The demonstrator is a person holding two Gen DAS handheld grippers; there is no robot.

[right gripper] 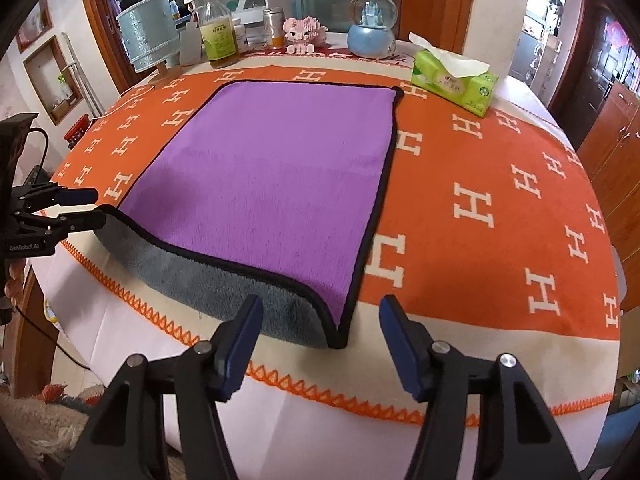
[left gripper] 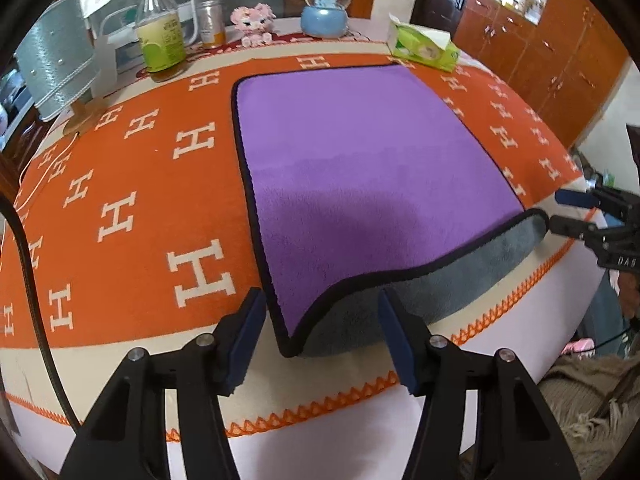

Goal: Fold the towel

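Observation:
A purple towel (left gripper: 360, 168) with a black border and a grey underside lies flat on the orange table cover; it also shows in the right wrist view (right gripper: 272, 184). Its near edge is rolled up, so the grey side (left gripper: 400, 300) shows along the front. My left gripper (left gripper: 322, 336) is open, its fingers on either side of the towel's near left corner. My right gripper (right gripper: 320, 340) is open around the near right corner. Each gripper also shows from the side in the other view, the right one (left gripper: 560, 212) and the left one (right gripper: 90, 208).
An orange cover with white H marks (right gripper: 480, 208) spreads over the table. Along the far edge stand a green tissue box (right gripper: 452, 80), a blue snow globe (right gripper: 372, 36), a pink toy (right gripper: 304, 34), a bottle (right gripper: 218, 36) and a lamp (right gripper: 148, 36). A cable (left gripper: 32, 272) runs at the left.

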